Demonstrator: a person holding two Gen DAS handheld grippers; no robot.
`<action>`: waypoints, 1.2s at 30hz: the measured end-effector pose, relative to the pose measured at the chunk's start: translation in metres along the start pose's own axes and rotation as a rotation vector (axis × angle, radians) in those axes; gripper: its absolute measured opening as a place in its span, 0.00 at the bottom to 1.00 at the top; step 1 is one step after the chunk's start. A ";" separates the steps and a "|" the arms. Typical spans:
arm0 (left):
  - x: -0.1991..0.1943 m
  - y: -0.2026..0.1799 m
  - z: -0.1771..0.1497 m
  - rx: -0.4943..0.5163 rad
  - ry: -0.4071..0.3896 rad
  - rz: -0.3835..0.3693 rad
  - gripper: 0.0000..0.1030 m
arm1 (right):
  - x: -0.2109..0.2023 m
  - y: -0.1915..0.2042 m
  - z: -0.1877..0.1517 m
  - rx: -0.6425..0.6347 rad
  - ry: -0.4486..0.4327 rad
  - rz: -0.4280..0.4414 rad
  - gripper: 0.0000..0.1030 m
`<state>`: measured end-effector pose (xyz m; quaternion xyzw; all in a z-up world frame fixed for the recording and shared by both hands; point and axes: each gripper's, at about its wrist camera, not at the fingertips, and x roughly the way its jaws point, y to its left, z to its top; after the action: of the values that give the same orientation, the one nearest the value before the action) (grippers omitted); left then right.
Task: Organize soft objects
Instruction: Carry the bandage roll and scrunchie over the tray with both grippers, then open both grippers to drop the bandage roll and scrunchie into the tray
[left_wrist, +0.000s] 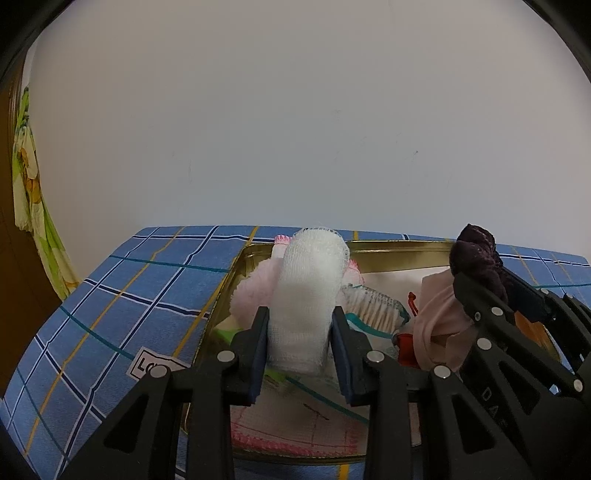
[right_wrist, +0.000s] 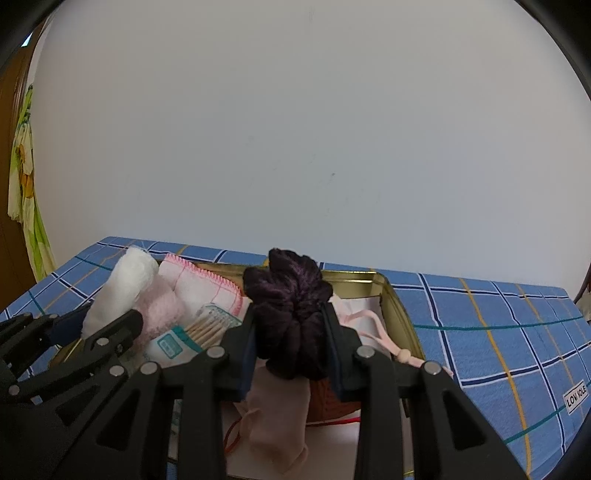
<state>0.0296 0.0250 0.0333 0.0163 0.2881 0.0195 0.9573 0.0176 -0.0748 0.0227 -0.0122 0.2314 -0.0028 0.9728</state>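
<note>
My left gripper (left_wrist: 300, 325) is shut on a white gauze roll (left_wrist: 308, 291) and holds it upright above the gold tin tray (left_wrist: 399, 246). It also shows in the right wrist view (right_wrist: 125, 288). My right gripper (right_wrist: 290, 325) is shut on a dark purple scrunchie (right_wrist: 288, 306), held over the tray (right_wrist: 402, 314); the scrunchie shows at the right of the left wrist view (left_wrist: 478, 254). In the tray lie a pink fluffy cloth (left_wrist: 255, 288), a pink-edged white cloth (right_wrist: 207, 288), a pack of cotton swabs (right_wrist: 201, 334) and a pale pink pouch (right_wrist: 277, 417).
The tray sits on a blue checked cloth (left_wrist: 122, 302) on the table, against a white wall. A floral curtain (left_wrist: 33, 206) hangs at the far left. An orange-brown object (right_wrist: 325, 402) and red cord lie in the tray under the scrunchie.
</note>
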 end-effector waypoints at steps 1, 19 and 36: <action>0.000 0.000 0.000 0.000 0.000 0.003 0.34 | 0.000 0.000 0.000 0.000 0.002 0.000 0.31; -0.007 -0.008 -0.004 0.024 -0.034 0.003 0.84 | -0.006 -0.020 -0.002 0.114 -0.061 0.106 0.91; -0.022 0.007 -0.008 -0.046 -0.081 0.013 0.86 | -0.036 -0.035 -0.010 0.189 -0.168 -0.031 1.00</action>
<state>0.0066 0.0313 0.0386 -0.0033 0.2485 0.0315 0.9681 -0.0193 -0.1098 0.0306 0.0759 0.1475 -0.0387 0.9854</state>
